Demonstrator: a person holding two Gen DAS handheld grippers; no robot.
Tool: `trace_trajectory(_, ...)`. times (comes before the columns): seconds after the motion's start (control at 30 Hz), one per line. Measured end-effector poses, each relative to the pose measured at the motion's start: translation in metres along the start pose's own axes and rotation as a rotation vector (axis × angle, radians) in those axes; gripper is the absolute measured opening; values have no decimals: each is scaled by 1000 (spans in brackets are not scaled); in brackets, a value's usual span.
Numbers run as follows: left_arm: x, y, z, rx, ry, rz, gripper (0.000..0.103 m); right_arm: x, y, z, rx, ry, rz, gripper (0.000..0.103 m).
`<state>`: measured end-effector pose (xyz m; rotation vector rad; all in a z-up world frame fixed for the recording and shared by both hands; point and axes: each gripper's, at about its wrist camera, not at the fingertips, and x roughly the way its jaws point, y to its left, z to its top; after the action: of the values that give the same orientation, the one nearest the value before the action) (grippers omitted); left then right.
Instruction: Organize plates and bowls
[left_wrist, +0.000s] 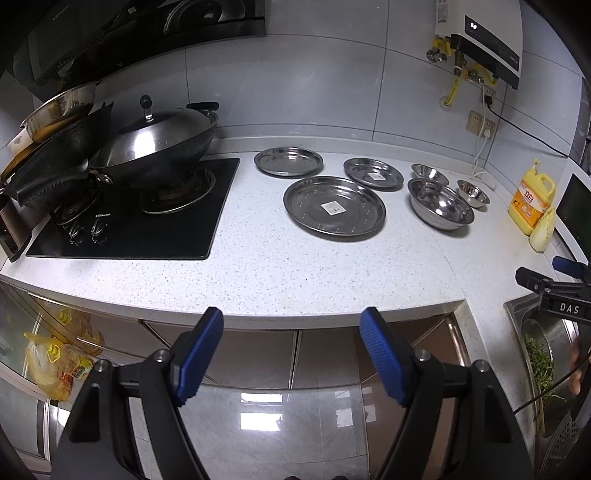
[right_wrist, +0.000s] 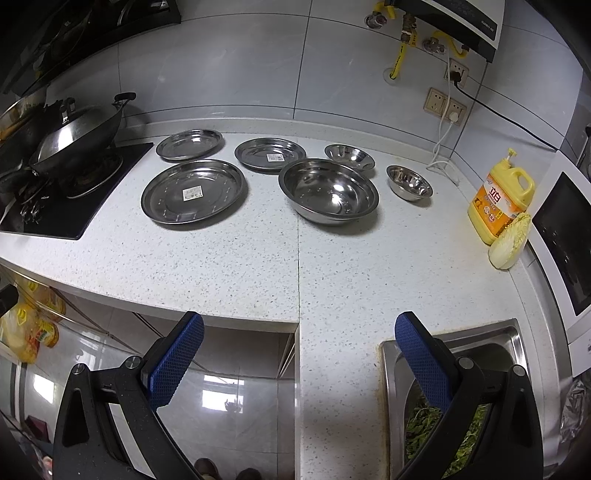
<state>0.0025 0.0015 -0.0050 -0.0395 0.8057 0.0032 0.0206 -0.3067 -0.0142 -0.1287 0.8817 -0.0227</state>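
Left gripper (left_wrist: 291, 325): My blue fingers are wide apart. They hold nothing. They hang in front of the counter edge, over the floor.
Right gripper (right_wrist: 299, 330): My blue fingers are wide apart here too. They hold nothing. One finger is over the floor and the other is over the sink (right_wrist: 513, 338).
Counter (right_wrist: 258, 266): It is white with tiny specks. All the shiny dishes sit on it, well away from my fingers.
Big plate (right_wrist: 193, 196): It lies flat near the stove (right_wrist: 70, 218). It has a white sticker in the middle.
Back plate (right_wrist: 190, 144): It lies flat behind the big plate, close to the wall.
Sticker plate (right_wrist: 270, 154): It lies flat to the right of the back plate. It has a sticker too.
Big bowl (right_wrist: 328, 191): It stands right side up, just beside the sticker plate. I cannot tell if they touch.
Far bowl (right_wrist: 349, 156): It is small and sits behind the big bowl.
Small bowl (right_wrist: 409, 182): It sits to the right of the big bowl, apart from it.
Wok (right_wrist: 77, 138): It sits on the stove with a lid on.
Soap jug (right_wrist: 500, 205): It is yellow and stands at the right end of the counter. A cabbage (right_wrist: 509, 242) leans on it.
Sink: It holds green leaves.
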Motion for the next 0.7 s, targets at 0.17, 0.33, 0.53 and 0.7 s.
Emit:
trace_trajectory(0.17,0,0,-1,-4,0,-1,76,0,0,0,1,0,1,102)
trace_trajectory(0.33,-2,-2,0,-3,-7,1,76,-2,1,1,-3,-6,5,102)
trace_trajectory(0.53,-4,-1,1,1,-10,0,76,-4,5,3,-8,-19,19,102)
trace_trajectory(0.7,-2,4,3,-2,-6,-9,76,-3,12,4,-16,-15,22,102)
